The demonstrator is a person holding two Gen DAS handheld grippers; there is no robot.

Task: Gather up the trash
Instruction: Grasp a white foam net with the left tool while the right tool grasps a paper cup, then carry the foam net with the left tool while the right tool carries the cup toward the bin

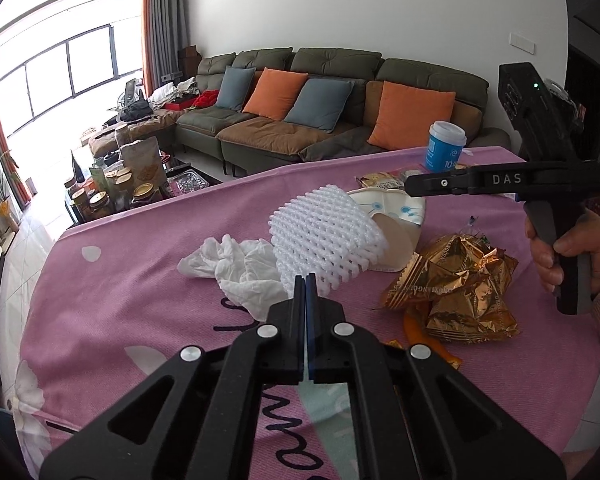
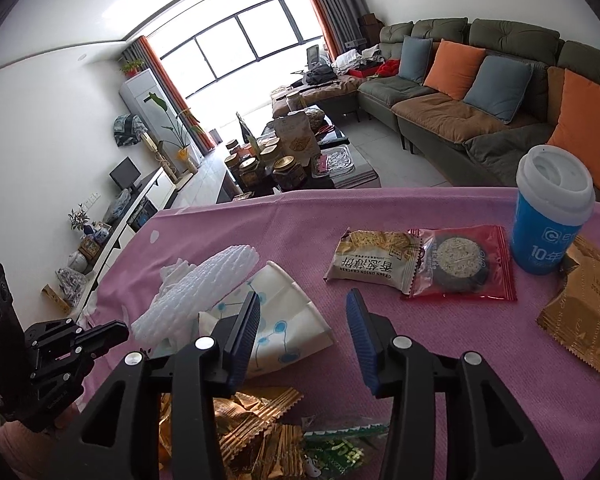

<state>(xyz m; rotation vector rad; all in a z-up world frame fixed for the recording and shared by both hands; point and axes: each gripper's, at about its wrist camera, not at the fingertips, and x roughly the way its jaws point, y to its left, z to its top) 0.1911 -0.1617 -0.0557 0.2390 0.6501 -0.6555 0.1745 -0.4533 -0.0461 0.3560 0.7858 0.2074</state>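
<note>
White foam netting [image 1: 320, 236] lies on the pink tablecloth [image 1: 140, 280], its near edge pinched in the closed left gripper [image 1: 305, 280]. Beyond it, the right gripper [image 2: 304, 308] hangs with jaws parted and empty above the crushed paper cup [image 2: 284, 304], snack packets [image 2: 420, 264] farther off.

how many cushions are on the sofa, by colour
orange cushions: 2
blue-grey cushions: 2
total: 4
</note>
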